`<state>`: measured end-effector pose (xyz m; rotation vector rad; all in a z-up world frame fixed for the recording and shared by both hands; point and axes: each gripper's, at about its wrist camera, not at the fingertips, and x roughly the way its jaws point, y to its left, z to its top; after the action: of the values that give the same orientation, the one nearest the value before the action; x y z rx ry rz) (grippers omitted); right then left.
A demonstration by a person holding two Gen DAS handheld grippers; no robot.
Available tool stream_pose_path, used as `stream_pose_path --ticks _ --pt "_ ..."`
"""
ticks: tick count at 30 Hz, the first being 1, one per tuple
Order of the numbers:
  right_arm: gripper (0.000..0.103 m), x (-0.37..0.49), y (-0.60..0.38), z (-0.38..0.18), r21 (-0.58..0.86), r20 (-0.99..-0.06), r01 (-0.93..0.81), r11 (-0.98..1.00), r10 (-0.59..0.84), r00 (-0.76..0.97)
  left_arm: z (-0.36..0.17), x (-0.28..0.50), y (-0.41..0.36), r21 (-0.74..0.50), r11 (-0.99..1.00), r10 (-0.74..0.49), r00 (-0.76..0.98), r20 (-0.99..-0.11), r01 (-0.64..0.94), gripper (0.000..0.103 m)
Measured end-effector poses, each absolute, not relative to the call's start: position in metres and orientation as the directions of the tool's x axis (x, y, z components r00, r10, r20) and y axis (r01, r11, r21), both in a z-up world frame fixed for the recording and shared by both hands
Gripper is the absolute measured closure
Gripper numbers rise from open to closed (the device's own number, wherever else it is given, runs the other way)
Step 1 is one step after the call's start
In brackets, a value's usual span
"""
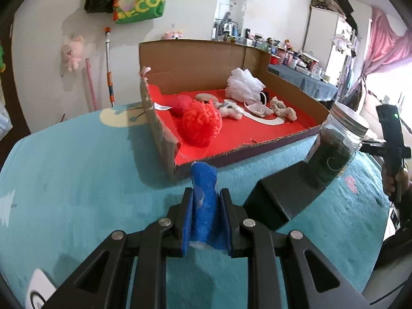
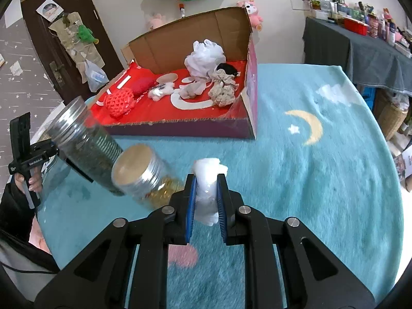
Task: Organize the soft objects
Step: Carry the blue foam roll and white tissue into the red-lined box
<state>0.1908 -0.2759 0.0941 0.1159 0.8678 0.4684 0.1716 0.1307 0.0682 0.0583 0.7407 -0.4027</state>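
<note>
- The left gripper [image 1: 206,206] was clenched on a blue sponge-like piece [image 1: 203,195], which stood up between the jaws and poked past their tips. The cardboard box [image 1: 283,143] lay just ahead of the jaws, its low front wall nearest.
- The right gripper [image 2: 206,198] was clamped on a white soft wad [image 2: 209,180], squeezed between the blue pads [image 2: 190,206] and bulging beyond them. The box sat well ahead and slightly left of these jaws.
- Risk, as I judged it: the white wad looked loosely bunched, so a light grip could let it slide out onto the teal blanket [image 2: 309,180] short of the box.
- A dark-filled jar [image 2: 82,139] and a second jar of yellow contents [image 2: 144,172] lay just left of the right jaws; a sweep leftward toward the box could have knocked them.
- In the left view the dark jar [image 1: 337,144] stood ahead and to the right of the jaws, beside the box corner, so both paths converged near it.
- Dropping low over the front wall could have snagged the red mesh ball [image 1: 202,125] just inside.
</note>
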Motion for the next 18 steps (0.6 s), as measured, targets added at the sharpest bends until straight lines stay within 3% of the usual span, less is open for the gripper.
stream_pose_path --ticks 18 --pt "0.088 0.248 -0.257 0.112 0.325 -0.689 -0.480 0.815 0.552 0.469 0.105 0.207 0.093 -0.027 0.851 -0.418 0.647 -0.638 0.524 0.082"
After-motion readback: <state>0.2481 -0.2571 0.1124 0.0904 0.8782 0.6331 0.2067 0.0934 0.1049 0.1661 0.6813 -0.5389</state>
